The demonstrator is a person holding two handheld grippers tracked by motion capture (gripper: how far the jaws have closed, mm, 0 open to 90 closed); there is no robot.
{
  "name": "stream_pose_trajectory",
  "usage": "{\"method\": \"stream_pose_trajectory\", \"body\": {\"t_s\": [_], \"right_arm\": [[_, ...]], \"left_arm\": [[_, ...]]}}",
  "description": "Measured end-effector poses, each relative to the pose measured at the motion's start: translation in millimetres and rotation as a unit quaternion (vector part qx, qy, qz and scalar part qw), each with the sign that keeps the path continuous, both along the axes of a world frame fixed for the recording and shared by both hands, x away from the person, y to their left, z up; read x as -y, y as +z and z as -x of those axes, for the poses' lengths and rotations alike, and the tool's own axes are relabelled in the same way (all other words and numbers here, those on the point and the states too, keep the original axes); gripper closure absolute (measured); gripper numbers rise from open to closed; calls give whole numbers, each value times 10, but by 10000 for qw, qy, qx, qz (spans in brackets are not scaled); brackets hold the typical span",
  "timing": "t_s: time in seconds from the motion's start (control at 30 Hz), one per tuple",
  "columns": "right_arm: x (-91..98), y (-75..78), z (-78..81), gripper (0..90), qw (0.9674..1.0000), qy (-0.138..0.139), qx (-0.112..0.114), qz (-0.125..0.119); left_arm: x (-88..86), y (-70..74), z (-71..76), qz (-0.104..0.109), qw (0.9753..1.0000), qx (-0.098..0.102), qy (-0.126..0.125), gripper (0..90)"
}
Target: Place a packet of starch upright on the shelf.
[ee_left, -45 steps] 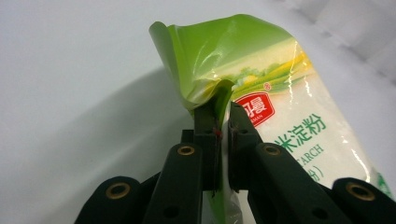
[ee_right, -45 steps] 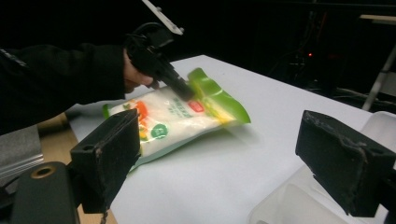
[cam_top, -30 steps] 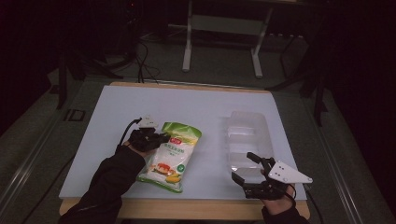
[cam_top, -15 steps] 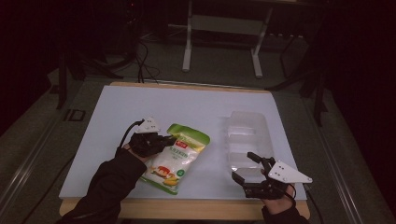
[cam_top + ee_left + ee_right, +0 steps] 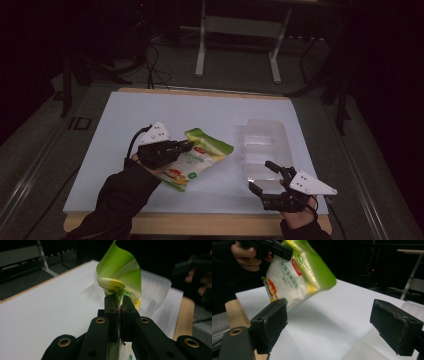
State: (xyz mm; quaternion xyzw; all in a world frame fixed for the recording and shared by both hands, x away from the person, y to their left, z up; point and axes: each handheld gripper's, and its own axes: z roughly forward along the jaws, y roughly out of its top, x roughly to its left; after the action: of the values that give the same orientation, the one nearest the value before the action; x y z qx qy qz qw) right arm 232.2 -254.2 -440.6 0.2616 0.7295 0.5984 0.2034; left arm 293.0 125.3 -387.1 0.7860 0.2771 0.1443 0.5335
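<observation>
Pinching the pouch (image 5: 202,156) edge, left gripper (image 5: 186,147) lifts it, probably towards the tray (image 5: 263,150); right gripper (image 5: 264,176) waits wide open.

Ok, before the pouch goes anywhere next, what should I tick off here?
1. Left gripper shut on the green pouch: ok, pinched at its edge.
2. Pouch lifted off the white table: ok, it hangs in the right gripper view.
3. Right gripper free: ok, jaws wide apart, nothing between them.
4. Clear plastic tray free to receive: ok, it looks empty.
5. Grip firm enough for carrying: cannot tell.
</observation>
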Motion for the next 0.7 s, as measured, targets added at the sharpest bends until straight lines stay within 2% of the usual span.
{"method": "stream_pose_trajectory", "body": {"t_s": [0.13, 0.23, 0.3, 0.33, 0.4, 0.5, 0.7], "right_arm": [[-66, 95, -52, 156, 10000, 73, 41, 54], [-146, 169, -104, 157, 9998, 172, 38, 25], [-210, 210, -147, 156, 9997, 228, 54, -26], [-241, 226, -176, 157, 9997, 229, 35, -54], [-294, 243, -237, 156, 9995, 265, -87, -173], [-362, 244, -333, 157, 9987, 304, -245, -338], [-473, 243, -468, 229, 9976, 367, -408, -420]], "left_arm": [[32, 68, -13, 288, 9996, 51, 8, 871], [93, 117, -1, 372, 9992, 131, -68, 871], [111, 128, 6, 386, 9991, 190, -33, 871], [137, 149, 0, 517, 9985, 164, -67, 871], [163, 166, 1, 659, 9976, 161, -102, 871], [218, 196, 18, 741, 9969, 205, -154, 871], [303, 226, 21, 885, 9956, 231, -206, 870]]}}
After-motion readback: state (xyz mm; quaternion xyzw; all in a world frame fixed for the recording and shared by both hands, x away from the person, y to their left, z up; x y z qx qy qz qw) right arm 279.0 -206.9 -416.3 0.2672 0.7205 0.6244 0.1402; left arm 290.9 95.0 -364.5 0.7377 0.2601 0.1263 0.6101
